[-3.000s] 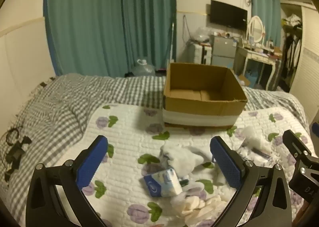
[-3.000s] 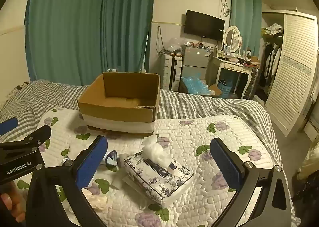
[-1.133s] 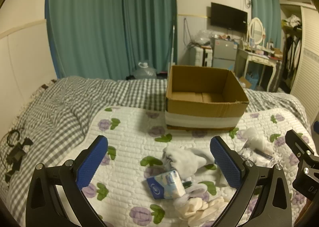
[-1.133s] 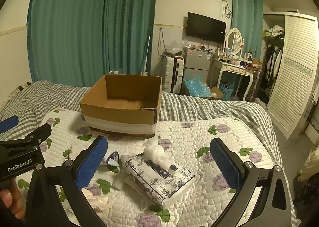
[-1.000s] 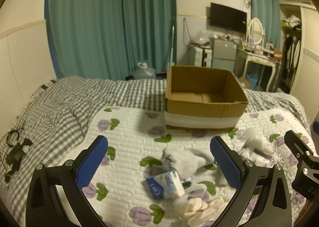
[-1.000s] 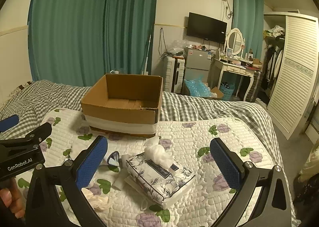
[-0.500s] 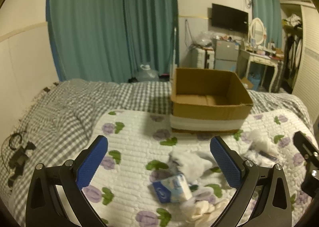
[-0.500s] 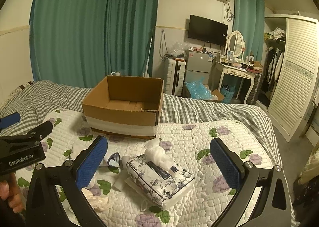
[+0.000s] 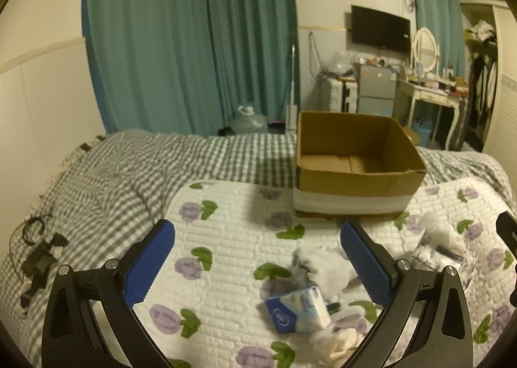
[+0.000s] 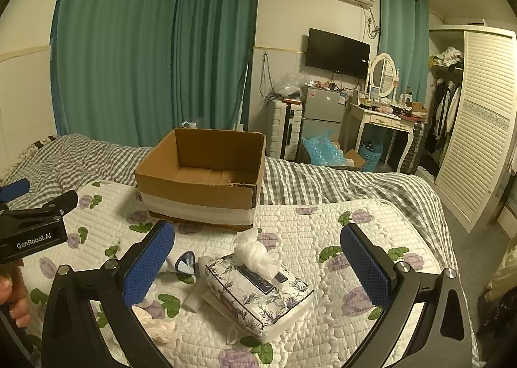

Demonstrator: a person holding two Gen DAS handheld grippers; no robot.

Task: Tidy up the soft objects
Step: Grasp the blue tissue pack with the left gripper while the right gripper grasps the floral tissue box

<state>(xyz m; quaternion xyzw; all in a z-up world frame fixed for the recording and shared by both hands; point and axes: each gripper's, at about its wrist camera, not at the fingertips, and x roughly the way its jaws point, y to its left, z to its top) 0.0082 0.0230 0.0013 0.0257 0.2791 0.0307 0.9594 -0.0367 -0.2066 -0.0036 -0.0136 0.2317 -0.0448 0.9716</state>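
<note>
A: Both tools up over the bed; left gripper [image 9: 257,258] has its blue pads spread wide, nothing betw. them; right gripper [image 10: 257,259] same, wide apart & empty.

B: So no pick yet; I'd call this the approach, step one. Where's the stuff?

A: Soft things sit in a loose pile on the white quilted floral bedspread [image 9: 226,238]; small blue-and-white tissue pack [image 9: 295,305] lies low betw. the left pads, crumpled white cloth [image 9: 320,266] just behind it, touching or nearly; cream bundled fabric [image 9: 339,340] at the bottom edge. Rectangular floral-print tissue box [image 10: 258,290] w/ a white tissue puffing out the top sits betw. the right pads.

B: And the bin?

A: Open brown cardboard box w/ white band [image 9: 355,170] stands further up the bed, beyond the pile; looks empty inside, so nothing sorted so far.

B: Next move, prob.: drop one tool onto a piece, close gently, carry to the box; cloth will sag, so grip mid-bundle.

A: Vs. half a sec ago: left view has swung a bit; box & pile sit further right in frame, more grey-checked blanket [image 9: 113,180] showing at left. Right view hardly shifts; pads same width throughout.
</note>
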